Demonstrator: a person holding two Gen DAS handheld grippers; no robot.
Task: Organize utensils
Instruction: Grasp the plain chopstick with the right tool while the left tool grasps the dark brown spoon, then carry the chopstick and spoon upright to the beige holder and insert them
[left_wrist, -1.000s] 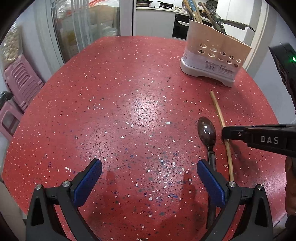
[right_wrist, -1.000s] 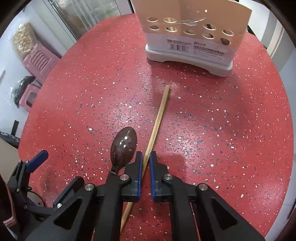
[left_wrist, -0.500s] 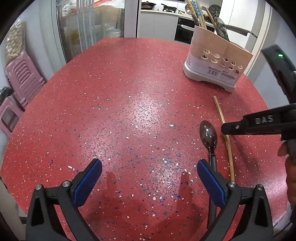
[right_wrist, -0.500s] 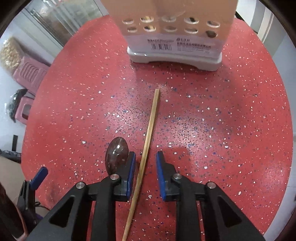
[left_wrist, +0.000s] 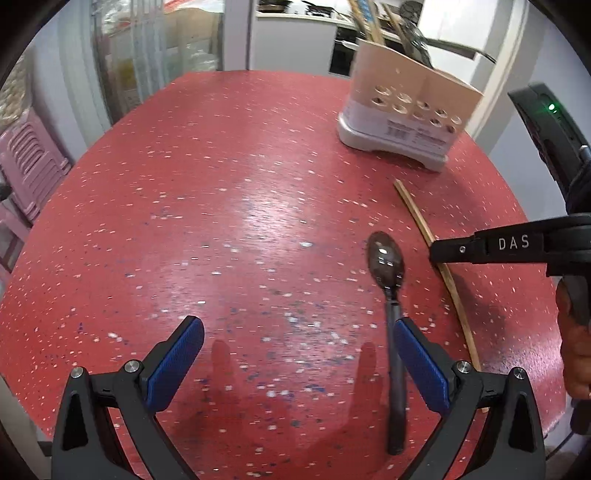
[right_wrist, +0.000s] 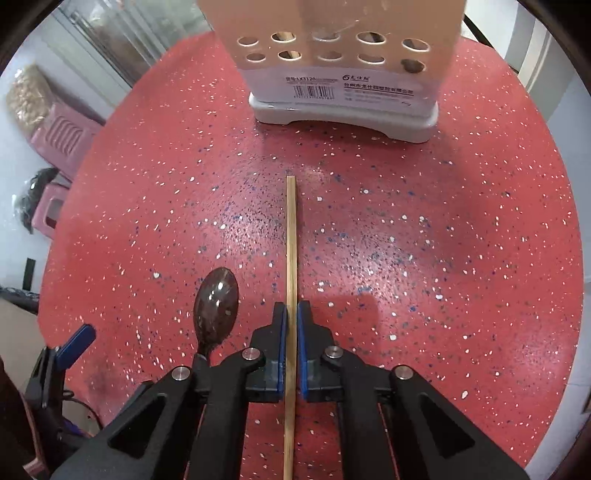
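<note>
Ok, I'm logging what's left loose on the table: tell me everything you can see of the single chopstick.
The chopstick is a thin, straight, pale stick that looks like bamboo or wood, squared at its far end. It lies flat on the red speckled table, pointing at the utensil holder without reaching it, beside the dark spoon and apart from it. The right hand-held gripper is shut on it.

The red table has little white spots. A rack stands at the top of the frame. A stick lies in the middle, a spoon just left of it.
</note>
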